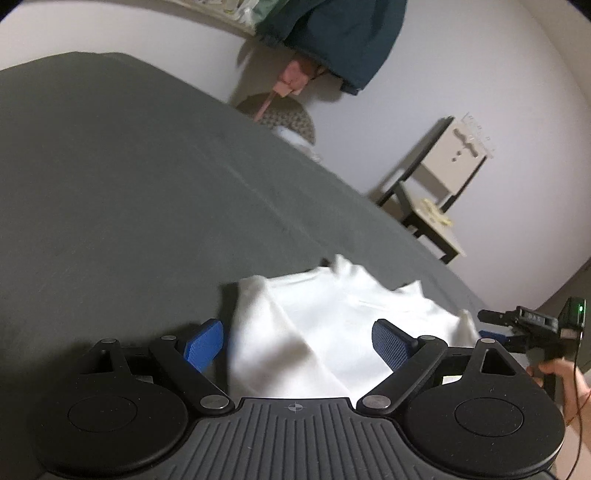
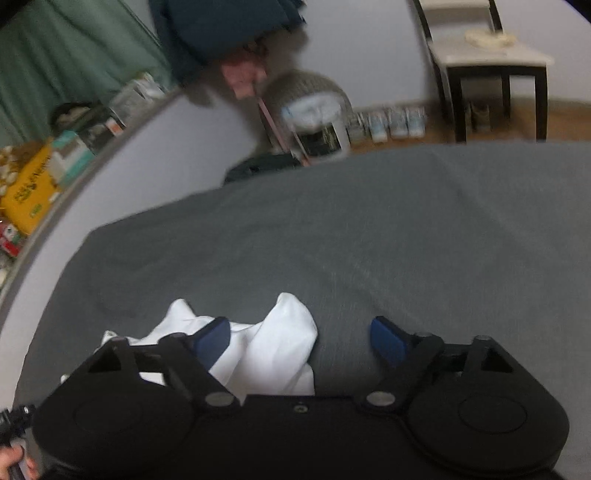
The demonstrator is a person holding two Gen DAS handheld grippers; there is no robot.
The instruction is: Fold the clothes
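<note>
Garments: one, a white garment [image 1: 332, 325], crumpled on the grey bed [image 1: 129, 184], at its near edge; type unclear, lower part cut off behind the gripper bodies.

Grippers: two. Left gripper [image 1: 297, 345]: jaws spread wide, released, above the white cloth, contact not discernible. Right gripper [image 2: 301, 341]: jaws spread, released, holding nothing; the garment [image 2: 273, 343] lies beneath its left finger.

Chairs: one, a dark-framed chair [image 1: 439, 184] by the wall.

Hanging: one dark teal garment [image 1: 332, 33], top cut off.

Shelf clutter [image 2: 33, 184]: blurred, uncountable.
</note>
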